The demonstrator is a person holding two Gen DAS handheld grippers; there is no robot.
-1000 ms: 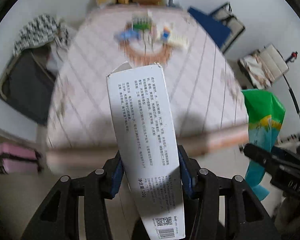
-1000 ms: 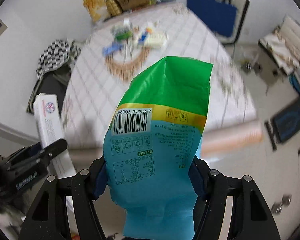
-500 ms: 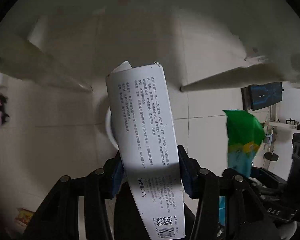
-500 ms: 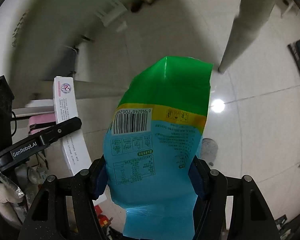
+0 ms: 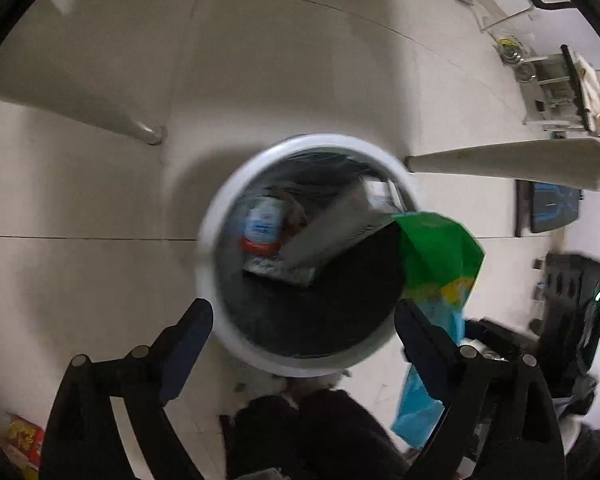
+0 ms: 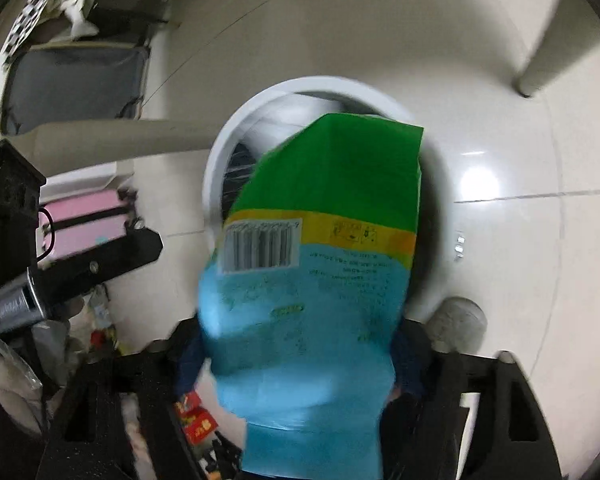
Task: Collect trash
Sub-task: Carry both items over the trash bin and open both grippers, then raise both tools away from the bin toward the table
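Note:
A round white trash bin (image 5: 236, 340) with a black liner stands on the floor under the table. My left gripper (image 5: 304, 320) is open and empty just above the bin's near rim. The white box (image 5: 332, 232) lies inside the bin among other trash, blurred. My right gripper (image 6: 296, 360) is shut on a green and blue snack bag (image 6: 316, 264), held over the bin (image 6: 440, 184); the bag (image 5: 440, 264) also shows at the bin's right edge in the left wrist view. The left gripper (image 6: 72, 272) shows at the left of the right wrist view.
Table legs (image 5: 500, 160) (image 5: 100, 120) stand on either side of the bin. A pink case (image 6: 84, 216) and a dark suitcase (image 6: 76, 84) lie to the left. Red packets (image 6: 196, 420) lie on the floor near me. A small grey disc (image 6: 456, 320) sits by the bin.
Both grippers swung down from the tabletop to the bin on the floor. My left gripper opened and the white box dropped into the bin. The right still holds the bag.

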